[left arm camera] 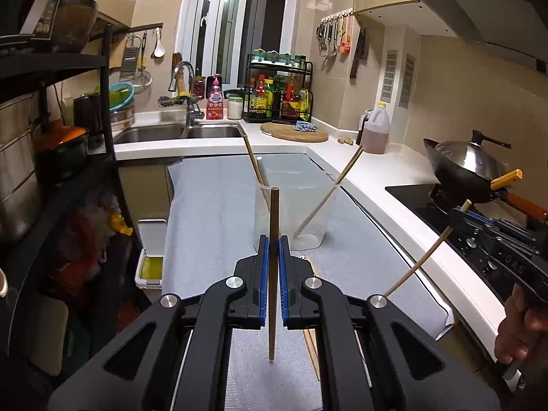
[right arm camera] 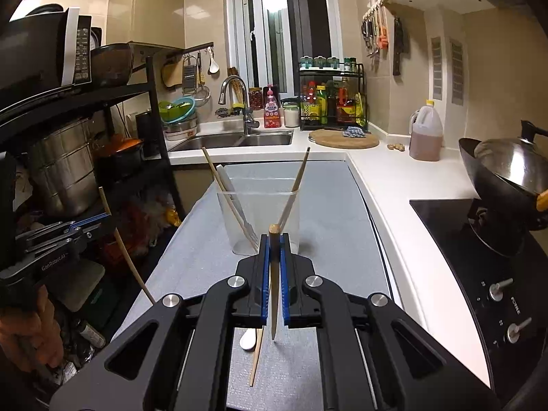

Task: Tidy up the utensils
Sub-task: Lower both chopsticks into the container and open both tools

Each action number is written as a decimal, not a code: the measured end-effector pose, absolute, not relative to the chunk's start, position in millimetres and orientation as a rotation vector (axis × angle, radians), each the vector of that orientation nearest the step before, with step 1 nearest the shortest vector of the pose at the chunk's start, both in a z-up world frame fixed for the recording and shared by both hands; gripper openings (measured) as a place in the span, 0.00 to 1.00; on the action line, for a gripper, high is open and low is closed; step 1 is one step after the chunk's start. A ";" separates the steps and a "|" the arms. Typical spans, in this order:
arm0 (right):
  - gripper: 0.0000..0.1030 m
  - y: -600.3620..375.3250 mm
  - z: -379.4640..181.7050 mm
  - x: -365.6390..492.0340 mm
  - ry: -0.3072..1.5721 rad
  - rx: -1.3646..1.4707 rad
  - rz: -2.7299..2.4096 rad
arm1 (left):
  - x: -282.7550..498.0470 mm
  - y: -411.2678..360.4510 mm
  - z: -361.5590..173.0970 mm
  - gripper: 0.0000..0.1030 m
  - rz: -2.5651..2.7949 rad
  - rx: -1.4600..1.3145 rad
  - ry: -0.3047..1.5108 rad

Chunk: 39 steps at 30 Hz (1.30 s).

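Note:
A clear plastic cup [left arm camera: 310, 219] [right arm camera: 263, 205] stands on the grey mat and holds two chopsticks [left arm camera: 320, 202] [right arm camera: 296, 185] and a white-handled fork [right arm camera: 239, 209]. My left gripper [left arm camera: 273, 243] is shut on a brown chopstick [left arm camera: 273, 274], held upright just short of the cup. My right gripper [right arm camera: 273, 239] is shut on another chopstick [right arm camera: 274, 284], also upright before the cup; it shows at the right of the left wrist view [left arm camera: 457, 215]. A loose chopstick [right arm camera: 256, 356] and a white spoon [right arm camera: 248, 339] lie on the mat under my right gripper.
The grey mat [right arm camera: 328, 212] covers a narrow counter. A black stove [right arm camera: 479, 260] with a wok [right arm camera: 500, 167] is at the right. A sink [right arm camera: 236, 140], cutting board [right arm camera: 342, 138] and oil jug [right arm camera: 425, 133] lie behind. A black shelf rack [right arm camera: 68, 157] stands at the left.

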State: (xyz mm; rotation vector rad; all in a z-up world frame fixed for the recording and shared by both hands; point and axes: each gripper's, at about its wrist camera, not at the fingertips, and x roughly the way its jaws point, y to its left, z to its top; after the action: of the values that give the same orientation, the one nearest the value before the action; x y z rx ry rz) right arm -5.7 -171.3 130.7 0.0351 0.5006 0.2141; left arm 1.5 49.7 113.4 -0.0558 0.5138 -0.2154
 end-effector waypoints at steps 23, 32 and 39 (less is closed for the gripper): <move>0.06 -163.0 193.6 59.5 0.462 0.038 0.292 | 77.2 57.9 169.4 0.06 -0.268 -0.081 0.493; 0.06 -159.9 247.5 90.4 0.353 0.022 0.286 | 116.4 52.7 206.9 0.06 -0.283 -0.087 0.446; 0.06 -161.8 259.7 119.8 0.292 0.024 0.262 | 137.8 51.3 236.3 0.06 -0.279 -0.123 0.348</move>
State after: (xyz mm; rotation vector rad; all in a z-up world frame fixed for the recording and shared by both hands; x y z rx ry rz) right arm 119.8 -161.8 259.7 0.0236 0.2921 0.2622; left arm 137.8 51.3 236.3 -0.1233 0.3481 -0.2794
